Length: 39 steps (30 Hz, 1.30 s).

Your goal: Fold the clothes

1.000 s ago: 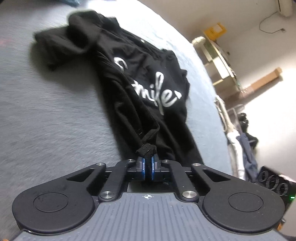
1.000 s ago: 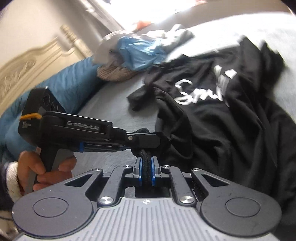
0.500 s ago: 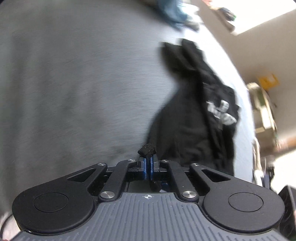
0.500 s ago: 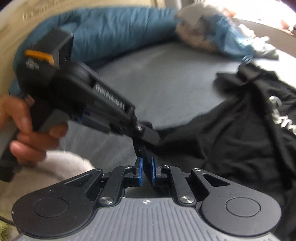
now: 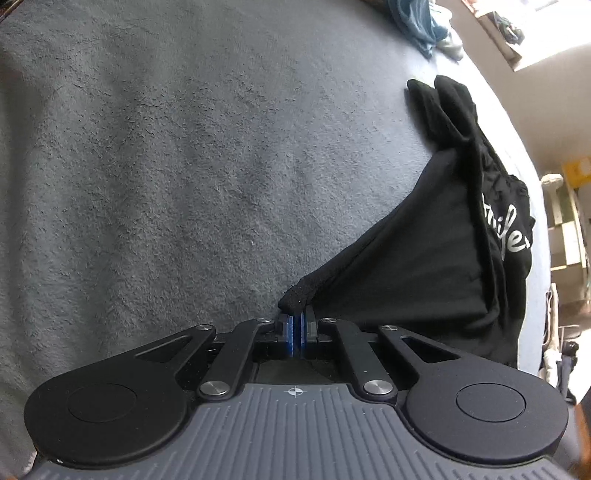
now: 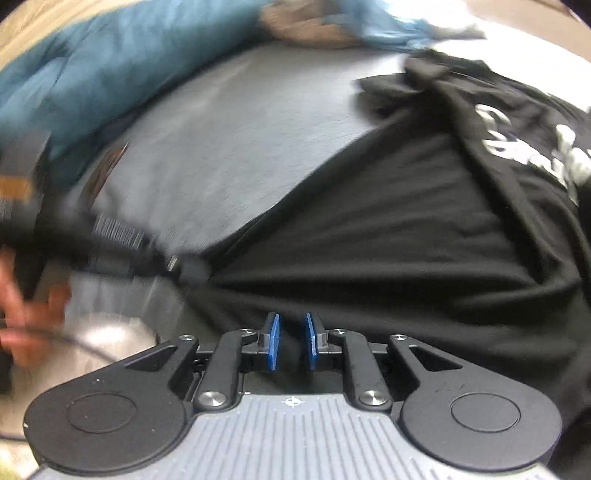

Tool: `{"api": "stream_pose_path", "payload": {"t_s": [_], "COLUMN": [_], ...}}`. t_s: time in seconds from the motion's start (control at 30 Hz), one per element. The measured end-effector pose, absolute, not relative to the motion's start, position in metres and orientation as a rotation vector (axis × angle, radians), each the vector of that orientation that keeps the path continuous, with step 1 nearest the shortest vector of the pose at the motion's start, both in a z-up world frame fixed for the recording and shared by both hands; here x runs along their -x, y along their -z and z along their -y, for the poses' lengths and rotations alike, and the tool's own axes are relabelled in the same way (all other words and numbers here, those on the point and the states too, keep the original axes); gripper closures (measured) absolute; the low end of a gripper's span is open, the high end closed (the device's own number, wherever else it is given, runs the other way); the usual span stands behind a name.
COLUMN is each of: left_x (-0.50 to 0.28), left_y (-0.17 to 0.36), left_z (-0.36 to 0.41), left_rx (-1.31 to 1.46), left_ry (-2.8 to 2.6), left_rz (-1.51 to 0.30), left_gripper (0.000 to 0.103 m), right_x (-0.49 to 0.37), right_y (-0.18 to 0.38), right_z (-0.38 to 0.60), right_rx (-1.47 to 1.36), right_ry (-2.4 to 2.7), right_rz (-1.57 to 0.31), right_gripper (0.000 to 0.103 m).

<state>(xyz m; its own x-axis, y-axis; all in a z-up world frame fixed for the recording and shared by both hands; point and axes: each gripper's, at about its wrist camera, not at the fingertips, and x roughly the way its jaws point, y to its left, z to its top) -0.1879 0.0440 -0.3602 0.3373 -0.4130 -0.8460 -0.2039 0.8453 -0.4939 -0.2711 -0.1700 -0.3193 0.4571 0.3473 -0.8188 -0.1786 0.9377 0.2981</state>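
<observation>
Right tongs (image 6: 292, 341) have released, now parted and empty; left tongs (image 5: 296, 328) clamp the black T-shirt (image 5: 424, 258) corner, garment stretched, unfolded.

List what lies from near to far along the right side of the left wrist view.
Left tongs pinching a corner of the black printed T-shirt → its white lettering → its bunched far end → blue crumpled cloth.

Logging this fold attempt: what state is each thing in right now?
Left gripper: shut on a corner of the shirt.
Right gripper: open, holding nothing.
Black shirt: unfolded, one corner pulled taut.
Grey blanket: spread flat under the shirt.
Blue duvet: bunched up.
</observation>
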Motion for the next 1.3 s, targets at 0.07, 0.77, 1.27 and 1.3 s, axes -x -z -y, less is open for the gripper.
{"api": "stream_pose_path", "payload": {"t_s": [0.07, 0.77, 1.27, 1.3], "left_x": [0.187, 0.194, 0.204, 0.205], "left_y": [0.362, 0.374, 0.378, 0.378], "left_z": [-0.041, -0.046, -0.058, -0.06], "left_rx": [0.574, 0.576, 0.659, 0.665], "left_ry": [0.149, 0.193, 0.123, 0.113], "left_rz": [-1.233, -1.23, -1.246, -1.246], "left_gripper": [0.101, 0.1, 0.1, 0.1], "right_x": [0.262, 0.003, -0.09, -0.095], "right_y": [0.309, 0.342, 0.236, 0.24], "right_z": [0.186, 0.18, 0.218, 0.211], "right_rx": [-0.217, -0.025, -0.458, -0.45], "right_ry": [-0.285, -0.11, -0.298, -0.31], "right_rz": [-0.999, -0.891, -0.61, -0.621], "right_gripper": [0.086, 0.092, 0.093, 0.093]}}
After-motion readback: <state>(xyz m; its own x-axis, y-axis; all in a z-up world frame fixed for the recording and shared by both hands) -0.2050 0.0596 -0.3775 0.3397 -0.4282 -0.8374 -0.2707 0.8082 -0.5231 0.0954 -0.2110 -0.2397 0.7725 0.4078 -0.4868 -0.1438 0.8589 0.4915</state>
